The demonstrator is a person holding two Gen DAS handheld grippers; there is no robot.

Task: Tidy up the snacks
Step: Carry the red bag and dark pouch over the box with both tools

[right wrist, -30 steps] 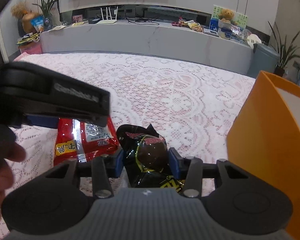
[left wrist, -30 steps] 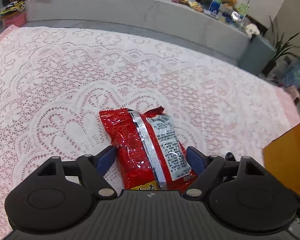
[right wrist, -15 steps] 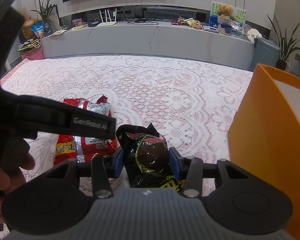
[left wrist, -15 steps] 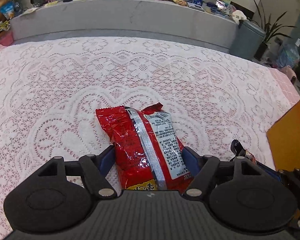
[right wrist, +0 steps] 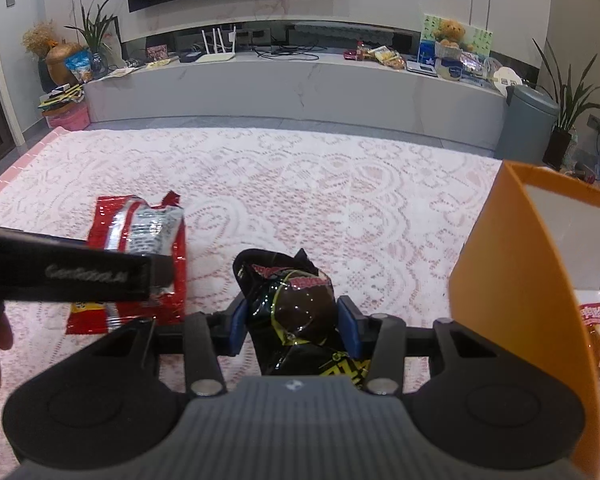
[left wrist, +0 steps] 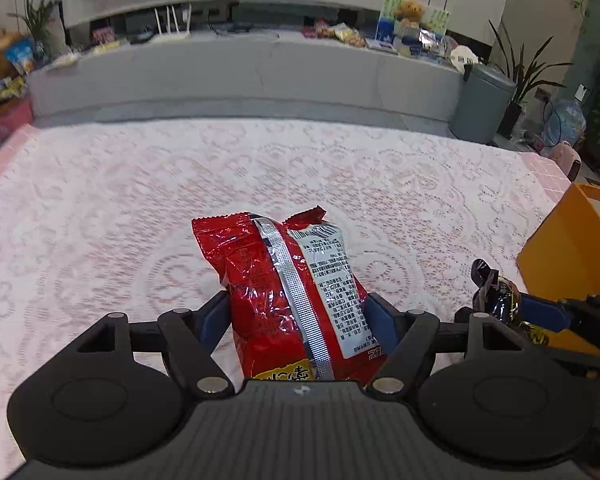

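My left gripper (left wrist: 296, 320) is shut on a red snack bag (left wrist: 288, 292) with a silver seam and a white label, held above the lace tablecloth (left wrist: 180, 200). The same red bag (right wrist: 140, 240) shows at the left of the right wrist view, partly behind the left gripper's body (right wrist: 64, 276). My right gripper (right wrist: 294, 324) is shut on a black snack bag (right wrist: 292, 308) with yellow print; that black bag also shows in the left wrist view (left wrist: 500, 300). An orange box (right wrist: 508, 280) stands open to the right of it, with a snack packet (right wrist: 596, 344) inside.
The table under the lace cloth has a pink edge (right wrist: 16, 168) at the left. Beyond it are a long grey TV bench (right wrist: 300, 88) with clutter, a grey bin (right wrist: 528, 124) and potted plants (right wrist: 572, 96).
The left gripper closed on the red bag and lifted it, tilting its view up toward the room. The right gripper kept the black bag and rose a little beside the orange box.
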